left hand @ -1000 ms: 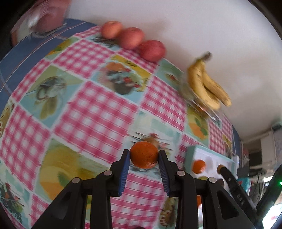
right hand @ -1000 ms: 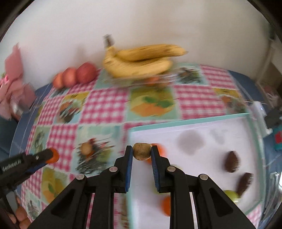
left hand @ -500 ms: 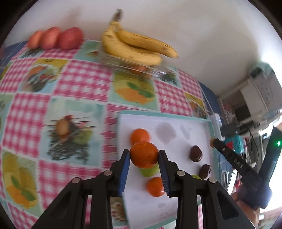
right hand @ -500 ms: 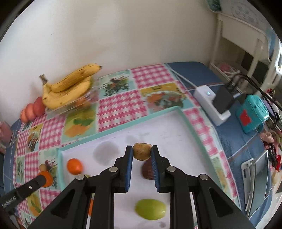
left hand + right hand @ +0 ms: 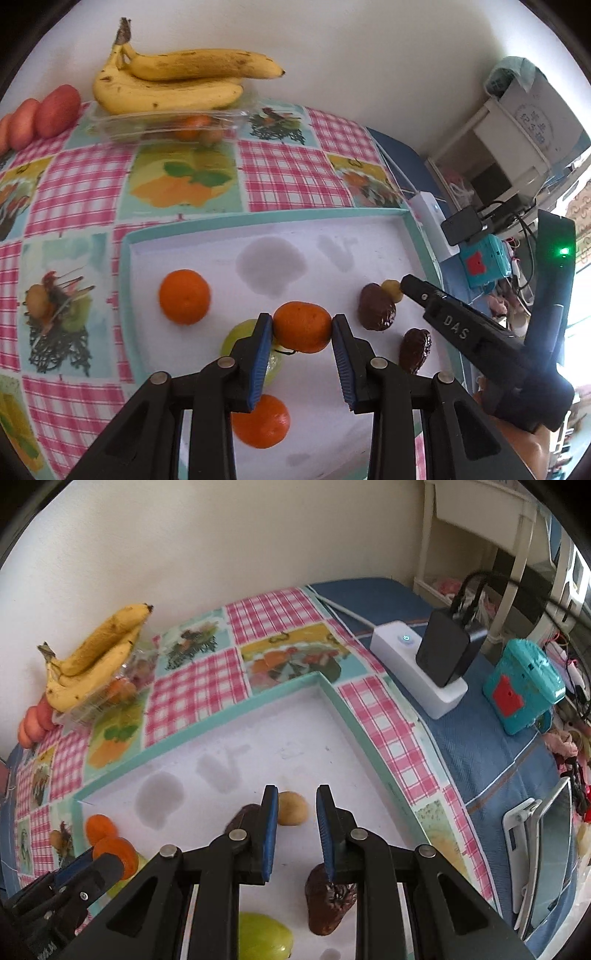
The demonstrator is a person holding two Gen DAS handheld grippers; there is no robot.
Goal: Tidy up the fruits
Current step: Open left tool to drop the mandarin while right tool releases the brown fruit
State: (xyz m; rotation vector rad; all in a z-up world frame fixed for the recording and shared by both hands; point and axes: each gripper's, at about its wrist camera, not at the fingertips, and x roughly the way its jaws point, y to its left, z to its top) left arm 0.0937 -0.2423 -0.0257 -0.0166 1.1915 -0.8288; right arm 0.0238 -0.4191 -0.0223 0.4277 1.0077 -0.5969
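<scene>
Left hand-held gripper (image 5: 302, 326) clamping orange (image 5: 302, 325), over white tray (image 5: 207, 254)

green fruit (image 5: 236, 338) half hidden behind left fingers (image 5: 258, 354) — apples (image 5: 55, 110) cut off.

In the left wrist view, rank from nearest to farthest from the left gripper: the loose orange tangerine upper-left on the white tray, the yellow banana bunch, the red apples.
From the left gripper:
1. Orange tangerine, left, on the white tray.
2. Yellow banana bunch, beyond the tray, atop a clear container.
3. Red apples, far left by the wall.
</scene>
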